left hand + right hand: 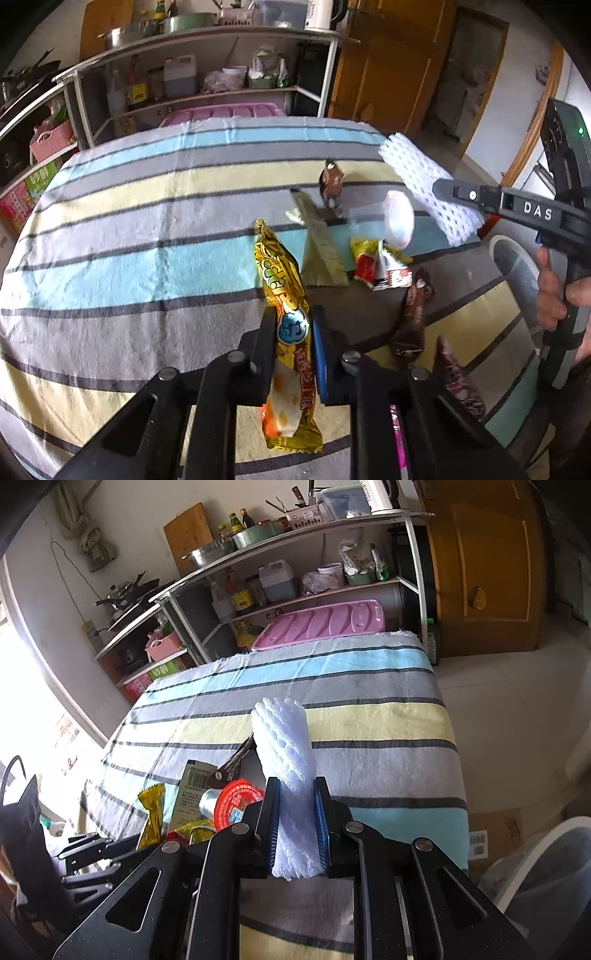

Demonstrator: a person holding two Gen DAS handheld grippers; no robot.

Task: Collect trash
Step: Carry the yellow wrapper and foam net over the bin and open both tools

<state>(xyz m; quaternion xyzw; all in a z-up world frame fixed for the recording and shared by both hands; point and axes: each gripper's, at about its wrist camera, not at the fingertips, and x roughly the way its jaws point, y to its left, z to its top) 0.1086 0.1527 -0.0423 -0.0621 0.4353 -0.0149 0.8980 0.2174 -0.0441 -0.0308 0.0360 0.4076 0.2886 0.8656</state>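
Your left gripper (293, 332) is clamped on a long gold foil wrapper (286, 295), its fingers pinching it near the middle. The wrapper's long axis runs straight along the fingers: one crimped end points away from you over the table, the other hangs back beneath the jaws. The foil is shiny and crinkled, with a blue cloud-shaped print just where the pads grip.

Your right gripper (295, 812) is closed on a white foam net sleeve (286, 746), squeezed narrow between the blue pads. The sleeve stands up and forward along the fingers, its rounded, dimpled end pointing away over the striped tablecloth (369, 720); its frayed end hangs below the jaws. In the left view that sleeve (417, 173) is held in the air above the table's right edge, slanting up to the left.

More litter lies on the soft, woven cloth between the two grippers: a pale triangular wrapper (323, 254), a crumpled red-and-yellow wrapper (373, 262), a brown glossy bar wrapper (413, 314) and a white-lidded cup (397, 219) on its side. A white-rimmed bin (535, 867) sits low, beside the table's near right corner.
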